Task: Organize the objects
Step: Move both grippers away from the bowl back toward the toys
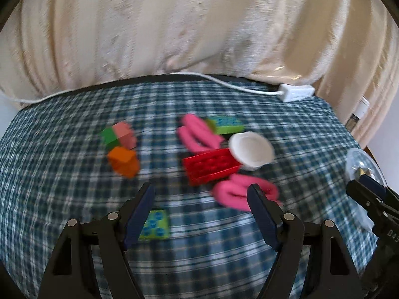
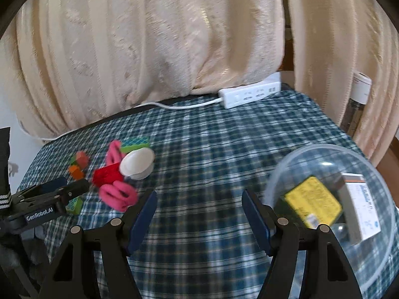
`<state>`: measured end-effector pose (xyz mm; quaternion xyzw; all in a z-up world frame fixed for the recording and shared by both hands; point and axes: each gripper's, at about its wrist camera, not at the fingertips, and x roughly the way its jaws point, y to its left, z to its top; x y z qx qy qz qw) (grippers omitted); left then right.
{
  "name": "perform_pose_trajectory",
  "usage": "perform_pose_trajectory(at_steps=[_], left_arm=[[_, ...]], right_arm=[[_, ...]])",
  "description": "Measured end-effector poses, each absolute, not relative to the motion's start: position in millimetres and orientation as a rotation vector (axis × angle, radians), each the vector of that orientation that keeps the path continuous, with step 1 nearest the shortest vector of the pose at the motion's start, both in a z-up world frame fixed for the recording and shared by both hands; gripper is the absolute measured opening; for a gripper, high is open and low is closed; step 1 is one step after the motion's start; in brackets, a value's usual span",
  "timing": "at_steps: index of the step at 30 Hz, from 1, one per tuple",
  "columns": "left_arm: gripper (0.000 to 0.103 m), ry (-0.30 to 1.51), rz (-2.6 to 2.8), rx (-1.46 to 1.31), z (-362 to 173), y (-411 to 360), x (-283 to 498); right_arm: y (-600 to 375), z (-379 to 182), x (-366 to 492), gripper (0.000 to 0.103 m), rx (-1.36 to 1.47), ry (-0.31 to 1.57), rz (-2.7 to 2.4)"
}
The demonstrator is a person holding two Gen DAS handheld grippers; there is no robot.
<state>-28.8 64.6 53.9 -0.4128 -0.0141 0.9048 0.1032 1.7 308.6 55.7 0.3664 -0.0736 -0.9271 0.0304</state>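
Toys lie on a blue plaid cloth (image 1: 62,174). In the left wrist view I see a red brick (image 1: 210,165), a white cup (image 1: 251,150) on its side, two pink foam rollers (image 1: 199,134) (image 1: 243,190), green bricks (image 1: 227,124) (image 1: 155,224), an orange brick (image 1: 123,162) and a pink-green block (image 1: 118,134). My left gripper (image 1: 200,196) is open above the near green brick, empty. My right gripper (image 2: 199,203) is open and empty, left of a clear bowl (image 2: 311,154) holding a yellow box (image 2: 314,204) and a white box (image 2: 361,209).
A white power strip (image 2: 249,94) and its cable lie at the table's back edge under cream curtains (image 2: 174,37). The left gripper shows at the left of the right wrist view (image 2: 49,191), beside the toy cluster (image 2: 117,174).
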Motion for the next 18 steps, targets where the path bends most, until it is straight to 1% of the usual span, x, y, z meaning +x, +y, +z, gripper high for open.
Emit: perform_pose_trajectory(at_steps=[7,13,18], left_arm=[[0.078,-0.130,2.714,-1.240,50.8,26.3,-32.4],[0.078,-0.163,2.720,-1.256,48.4,9.1,-35.1],[0.078,-0.176,2.717,-1.269,45.7,-0.2,-35.5]], right_arm=[[273.9,47.1,-11.6,0.074,1.135,-0.162,-2.741],[243.0,37.4,-24.8,0.074,1.150,-0.083,-2.639],[228.1,27.6,-40.4,0.074,1.186,-0.055,-2.578]])
